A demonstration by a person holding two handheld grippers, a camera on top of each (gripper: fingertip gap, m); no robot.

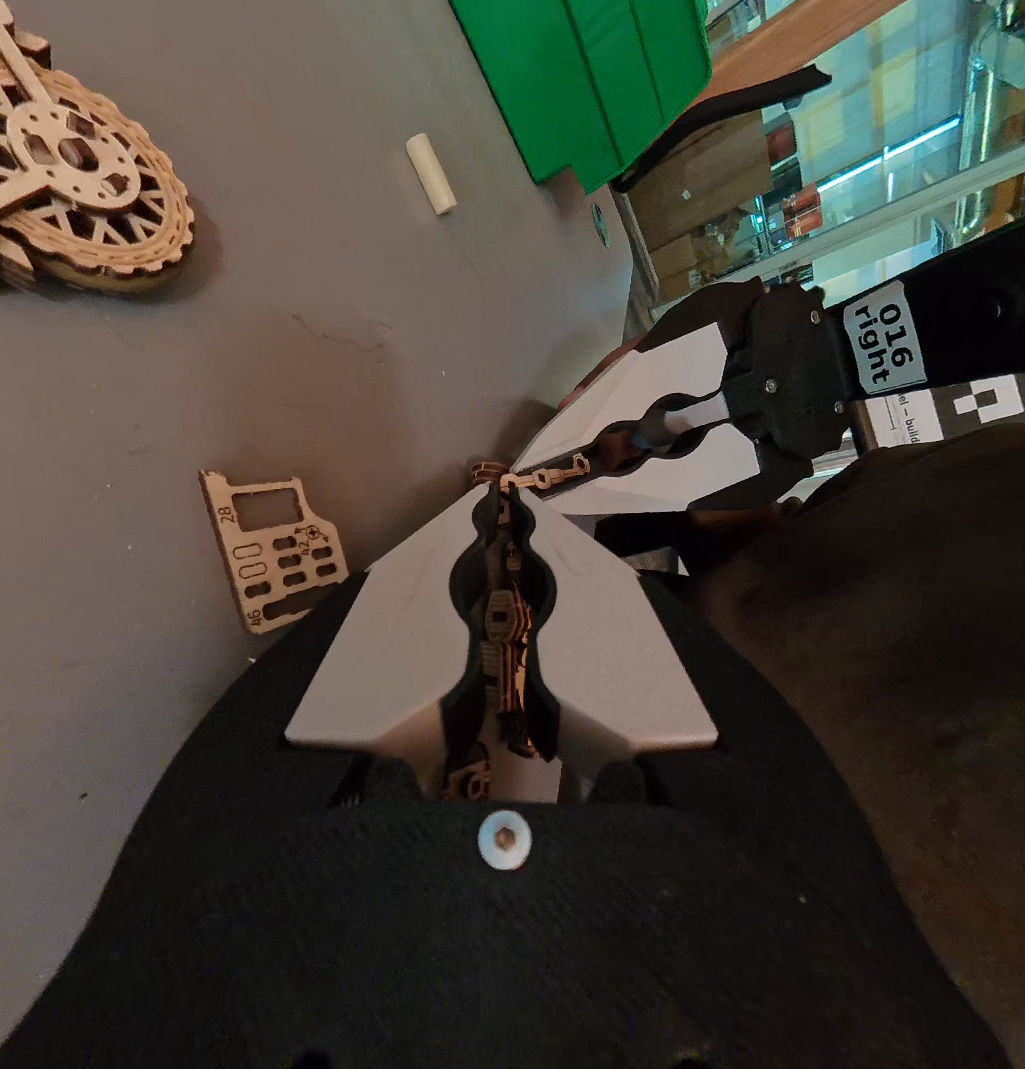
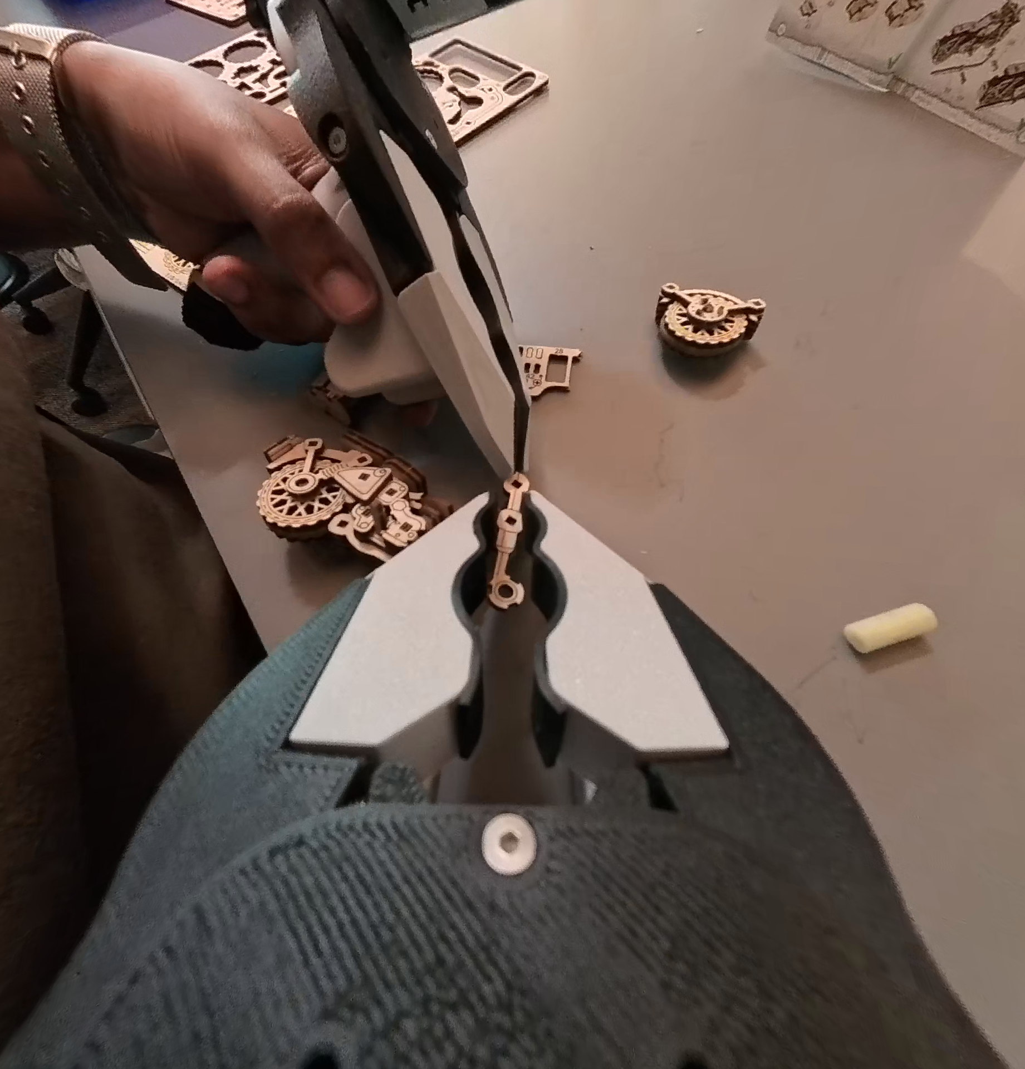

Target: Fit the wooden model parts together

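Observation:
My right gripper (image 2: 507, 503) is shut on a thin wooden link rod (image 2: 505, 535) with square holes and a ring end, held above the grey table (image 2: 758, 491). The rod also shows in the left wrist view (image 1: 547, 475), in the right gripper (image 1: 527, 471). My left gripper (image 1: 501, 491) is shut, with a small wooden part (image 1: 487, 470) sticking out at its tips, which meet the rod's far end. In the right wrist view the left gripper (image 2: 518, 460) comes down from above onto that end. A partly built wooden model (image 2: 342, 503) lies on the table below.
A wooden wheel assembly (image 2: 709, 318) (image 1: 82, 173), a flat cut-out offcut (image 1: 273, 549) (image 2: 547, 367) and a pale cylinder (image 2: 890, 635) (image 1: 430, 173) lie on the table. Part sheets (image 2: 481, 87) and instruction pages (image 2: 932, 58) lie at the far edge. A hand (image 2: 209, 191) holds the left gripper.

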